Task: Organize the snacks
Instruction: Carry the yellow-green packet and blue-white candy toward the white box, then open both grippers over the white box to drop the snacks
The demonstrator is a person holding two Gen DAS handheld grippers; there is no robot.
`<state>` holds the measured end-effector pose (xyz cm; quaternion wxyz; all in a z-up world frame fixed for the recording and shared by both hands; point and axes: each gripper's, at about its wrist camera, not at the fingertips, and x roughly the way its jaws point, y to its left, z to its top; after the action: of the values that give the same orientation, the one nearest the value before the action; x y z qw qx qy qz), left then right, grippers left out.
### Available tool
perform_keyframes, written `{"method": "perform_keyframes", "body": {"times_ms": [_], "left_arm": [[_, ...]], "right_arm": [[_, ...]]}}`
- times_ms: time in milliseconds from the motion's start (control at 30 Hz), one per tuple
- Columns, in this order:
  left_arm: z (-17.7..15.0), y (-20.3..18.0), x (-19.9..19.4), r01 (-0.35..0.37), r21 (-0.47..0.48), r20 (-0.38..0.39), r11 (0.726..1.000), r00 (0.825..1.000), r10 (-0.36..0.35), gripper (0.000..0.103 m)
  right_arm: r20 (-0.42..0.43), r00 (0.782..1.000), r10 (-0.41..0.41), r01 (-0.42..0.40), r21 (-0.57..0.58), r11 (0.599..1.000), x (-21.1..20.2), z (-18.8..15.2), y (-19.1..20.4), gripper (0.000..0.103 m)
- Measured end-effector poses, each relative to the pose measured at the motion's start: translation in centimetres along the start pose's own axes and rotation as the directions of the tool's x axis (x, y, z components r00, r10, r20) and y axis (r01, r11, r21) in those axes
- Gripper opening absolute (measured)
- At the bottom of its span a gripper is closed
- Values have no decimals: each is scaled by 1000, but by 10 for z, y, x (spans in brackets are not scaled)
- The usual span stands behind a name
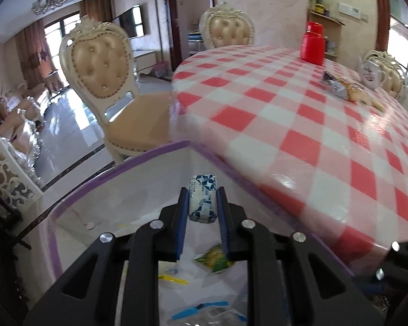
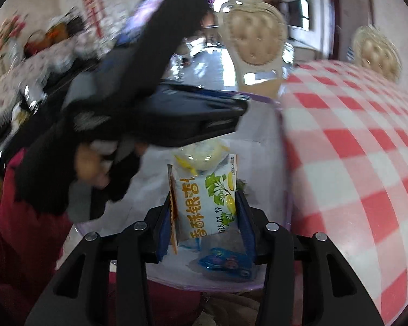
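Observation:
My left gripper (image 1: 202,190) is shut on a small blue-and-white snack packet (image 1: 203,201), and both blue pads touch its sides. It hangs over a white bin with a purple rim (image 1: 108,179) that stands against the table edge. My right gripper (image 2: 204,194) is shut on a pale blue packet with green and yellow leaf print and orange lettering (image 2: 204,206). That packet stands upright over the same bin (image 2: 258,99). In the right wrist view a hand holds the left gripper (image 2: 239,114) above and to the left, blurred.
The bin holds a green-yellow packet (image 1: 215,260), a blue packet (image 2: 225,265) and other wrappers. On the red-and-white checked table (image 1: 285,135) lie a silver-wrapped snack (image 1: 337,87), a red jar (image 1: 312,43) and a white teapot (image 1: 371,72). Padded chairs (image 1: 100,73) stand beyond.

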<state>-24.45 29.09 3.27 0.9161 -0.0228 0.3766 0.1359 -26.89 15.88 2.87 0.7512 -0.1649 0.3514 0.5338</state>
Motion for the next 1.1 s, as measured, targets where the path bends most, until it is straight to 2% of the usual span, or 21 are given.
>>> {"method": "perform_keyframes", "body": {"times_ms": [33,67,100,167,400,533,633,700,767,867,967,1100], "left_arm": [[0,3,0,-12,-11,3,1000,1000,12,44],[1,8,-1,-30,-31,12,999,999,31,69],[2,11,-3,-47,-43,25,998,999,48,79],[4,12,-5,-69,-42,36,997,997,70,79],[9,-6,-7,-104,-12,46,994,993,105,92],[19,-29,-12,-62,24,60,998,996,61,94],[34,-56,-17,1,41,67,999,998,-4,97],[51,-79,-17,94,41,61,995,994,-96,100],[74,-108,-9,190,15,47,982,981,-190,101],[99,-148,8,249,-29,55,968,967,-248,101],[121,-197,35,342,-86,65,936,939,-337,101],[138,-257,74,392,-122,51,912,920,-389,101]], "right_arm": [[5,1000,-2,2,-13,1000,-1,0,3,55],[18,1000,-3,4,-23,1000,-3,0,6,58],[26,1000,-3,4,-23,1000,-5,1,6,60],[42,999,-10,10,0,1000,-10,1,0,62],[86,993,-76,63,145,987,-29,-1,-48,73],[141,980,-142,104,242,965,-56,-10,-84,77],[170,962,-212,143,346,927,-78,-22,-120,81],[173,941,-289,193,429,883,-94,-38,-149,82],[155,925,-347,230,500,835,-107,-54,-171,82],[154,911,-382,217,610,762,-131,-81,-205,82],[148,883,-445,246,660,710,-158,-104,-228,83],[136,855,-500,260,723,641,-186,-129,-258,84]]}}
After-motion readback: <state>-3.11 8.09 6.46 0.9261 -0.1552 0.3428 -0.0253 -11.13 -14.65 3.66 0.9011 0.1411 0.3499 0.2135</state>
